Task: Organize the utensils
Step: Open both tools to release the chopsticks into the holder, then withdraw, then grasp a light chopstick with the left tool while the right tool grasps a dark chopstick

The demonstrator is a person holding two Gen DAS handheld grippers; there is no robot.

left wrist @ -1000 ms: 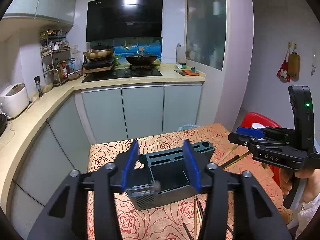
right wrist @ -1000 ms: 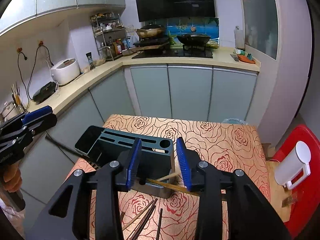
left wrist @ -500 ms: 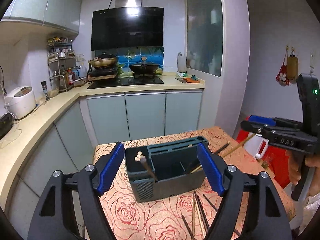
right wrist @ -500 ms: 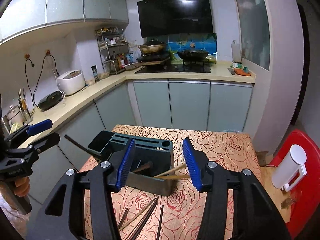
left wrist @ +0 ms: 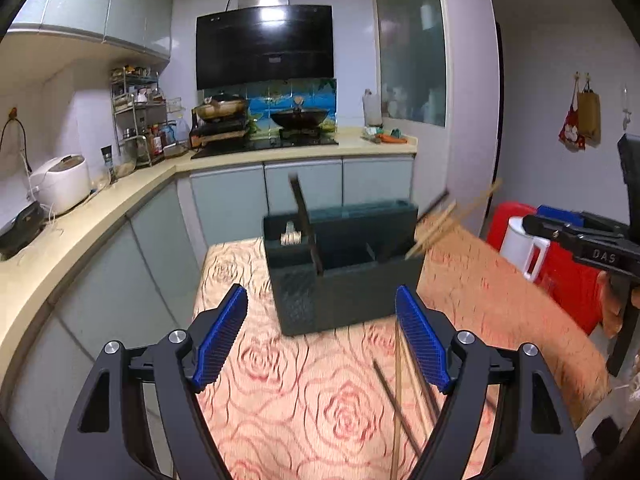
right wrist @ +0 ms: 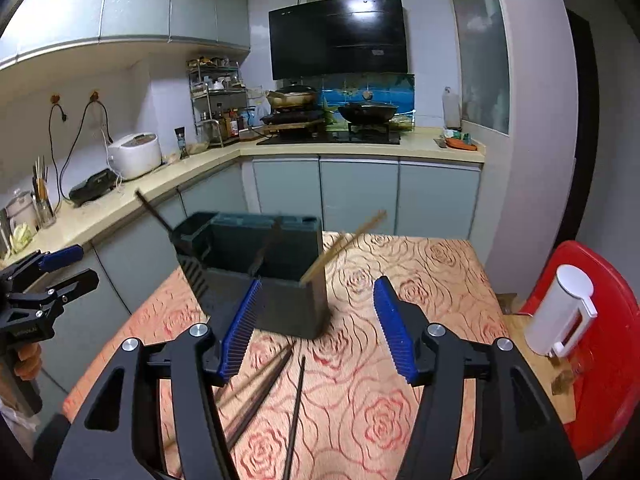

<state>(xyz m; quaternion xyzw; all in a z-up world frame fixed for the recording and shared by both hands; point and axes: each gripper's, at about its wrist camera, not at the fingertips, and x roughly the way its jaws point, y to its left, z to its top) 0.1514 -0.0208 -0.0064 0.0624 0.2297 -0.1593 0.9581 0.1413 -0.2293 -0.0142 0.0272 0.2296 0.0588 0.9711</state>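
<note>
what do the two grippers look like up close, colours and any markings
Both are black plastic with angular open-frame arms and silver screws at the pivots. The left gripper and right gripper carry ribbed blue pads. The right one, seen side-on from the left camera, has white DAS lettering.

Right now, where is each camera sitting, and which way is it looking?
Left wrist: rides the left gripper, facing the utensil holder and stove; the right gripper shows at its right edge.
Right wrist: rides the right gripper, facing the same holder; the left gripper shows at its left edge.
Shared: holder, loose chopsticks, rose tablecloth.
</note>
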